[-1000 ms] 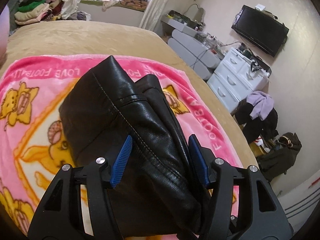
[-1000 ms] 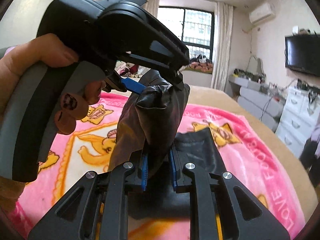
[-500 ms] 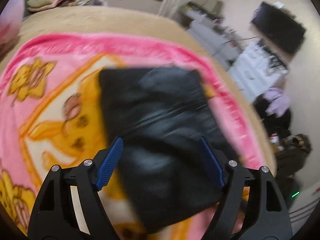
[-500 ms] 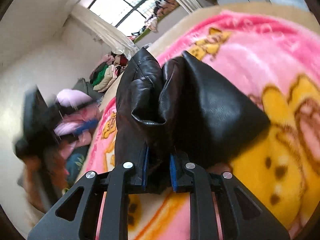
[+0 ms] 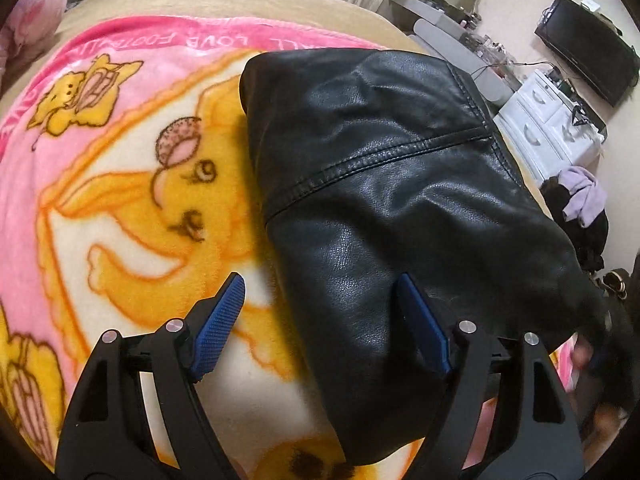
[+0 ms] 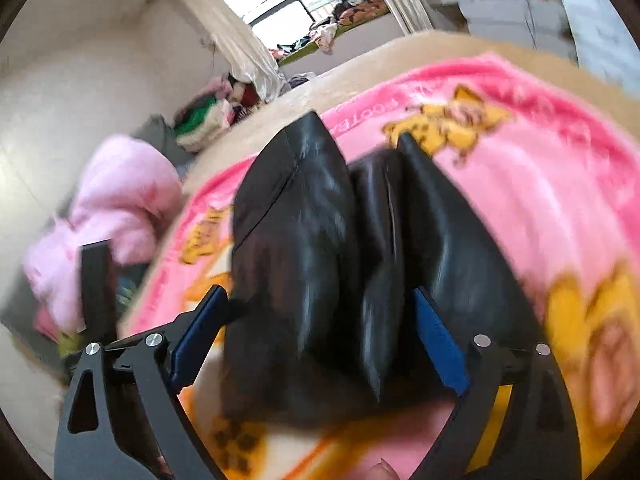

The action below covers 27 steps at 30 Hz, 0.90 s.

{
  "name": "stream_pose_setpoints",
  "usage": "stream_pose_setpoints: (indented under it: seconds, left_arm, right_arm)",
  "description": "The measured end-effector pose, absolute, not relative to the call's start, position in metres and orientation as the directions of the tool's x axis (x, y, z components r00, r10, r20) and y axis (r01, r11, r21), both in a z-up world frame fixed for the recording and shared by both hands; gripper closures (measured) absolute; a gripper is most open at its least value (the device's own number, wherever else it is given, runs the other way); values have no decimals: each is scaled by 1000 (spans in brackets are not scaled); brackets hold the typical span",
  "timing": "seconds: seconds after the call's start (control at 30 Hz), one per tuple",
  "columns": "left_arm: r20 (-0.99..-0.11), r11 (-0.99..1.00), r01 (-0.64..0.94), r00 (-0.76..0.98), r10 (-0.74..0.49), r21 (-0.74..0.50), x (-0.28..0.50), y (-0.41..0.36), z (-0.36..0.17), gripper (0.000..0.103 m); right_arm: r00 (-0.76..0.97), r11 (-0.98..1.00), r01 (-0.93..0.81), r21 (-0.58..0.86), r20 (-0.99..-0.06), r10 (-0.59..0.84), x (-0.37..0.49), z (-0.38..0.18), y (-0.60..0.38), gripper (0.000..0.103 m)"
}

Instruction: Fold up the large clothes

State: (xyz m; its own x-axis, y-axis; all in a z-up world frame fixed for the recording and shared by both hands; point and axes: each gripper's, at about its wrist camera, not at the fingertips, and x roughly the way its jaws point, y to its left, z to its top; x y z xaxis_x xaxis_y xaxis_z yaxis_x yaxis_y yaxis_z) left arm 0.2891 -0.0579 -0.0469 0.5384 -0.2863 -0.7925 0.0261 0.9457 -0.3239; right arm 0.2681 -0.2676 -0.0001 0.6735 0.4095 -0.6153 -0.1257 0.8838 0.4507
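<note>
A black leather jacket (image 5: 400, 200) lies folded on the pink cartoon blanket (image 5: 120, 200). My left gripper (image 5: 324, 320) hovers low over the jacket's near left edge. It is open, one blue pad over the blanket and the other over the leather, neither pressing. In the right wrist view the jacket (image 6: 304, 260) stands bunched in upright folds on the blanket (image 6: 540, 200). My right gripper (image 6: 320, 340) straddles that bunch. Its jaws are opening wide with the leather between them, and the picture is blurred.
The blanket covers a tan bed (image 5: 200, 0). White drawers (image 5: 548, 128) and a dark TV (image 5: 588, 64) stand past the bed's right side, with clothes heaped on the floor (image 5: 580, 200). A pink bundle (image 6: 112, 208) and stacked clothes (image 6: 200, 128) lie beyond the bed's far left.
The left gripper let go of the raised jacket, spread and sank; the jacket now lies flat. The right jaws, shut on a fold before, have sprung wide apart, and that view has rolled.
</note>
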Motion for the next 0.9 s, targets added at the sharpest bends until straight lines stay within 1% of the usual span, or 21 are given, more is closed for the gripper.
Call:
stream_pose_setpoints:
  seconds: [0.03, 0.07, 0.1, 0.13, 0.2, 0.27, 0.33, 0.43, 0.47, 0.5, 0.57, 0.63, 0.7, 0.73, 0.77, 0.9]
  left_arm:
    - [-792, 946, 28, 538, -287, -323, 289, -58, -47, 32]
    - [-793, 946, 29, 538, -287, -323, 289, -58, -47, 32]
    - [-793, 947, 29, 538, -285, -320, 290, -58, -46, 32]
    - [-794, 950, 28, 542, -275, -311, 291, -57, -45, 32]
    - [-780, 945, 30, 556, -287, -326, 290, -55, -38, 32]
    - [-765, 934, 37, 563, -314, -356, 290, -52, -32, 30]
    - [-741, 920, 44, 578, -342, -390, 290, -50, -22, 27]
    - [-721, 903, 63, 580, -379, -424, 292, -54, -14, 23]
    - [-721, 900, 69, 573, -389, -431, 294, -58, -15, 21]
    - [-727, 900, 73, 562, -394, -430, 296, -63, -18, 21]
    - [-750, 904, 74, 532, -393, -421, 300, -74, -29, 19]
    - [-762, 902, 80, 507, -403, -425, 301, -82, -38, 15]
    - [-766, 896, 84, 489, -418, -436, 302, -88, -46, 11]
    - [-765, 893, 85, 484, -424, -442, 303, -91, -48, 10]
    - [-765, 892, 84, 481, -427, -445, 303, -93, -50, 10]
    - [-772, 896, 84, 478, -420, -436, 304, -100, -52, 10]
  right_arm:
    - [667, 881, -130, 456, -617, 418, 279, 1, -267, 12]
    - [656, 867, -153, 474, -607, 448, 286, 0, -267, 14]
    - [663, 865, -170, 473, -594, 455, 291, 2, -267, 37]
    - [667, 869, -185, 458, -592, 454, 297, 3, -266, 64]
    - [688, 881, -229, 413, -572, 447, 300, 11, -260, 70]
    - [729, 890, -282, 357, -524, 441, 293, 28, -255, 72]
    - [768, 888, -312, 339, -460, 446, 284, 45, -263, 72]
    - [800, 905, -260, 336, -451, 397, 278, 48, -292, 73]
    - [797, 903, -238, 358, -459, 392, 279, 42, -302, 73]
    - [788, 899, -214, 382, -477, 390, 281, 33, -312, 73]
    - [735, 888, -131, 441, -558, 385, 286, 3, -333, 73]
    - [687, 874, -77, 480, -610, 395, 287, -22, -346, 73]
    - [671, 873, -47, 486, -631, 388, 286, -34, -353, 73]
    - [669, 876, -45, 480, -637, 383, 287, -38, -354, 71]
    - [665, 882, -42, 469, -645, 375, 288, -41, -354, 69]
    - [665, 894, -33, 448, -658, 354, 288, -45, -353, 58]
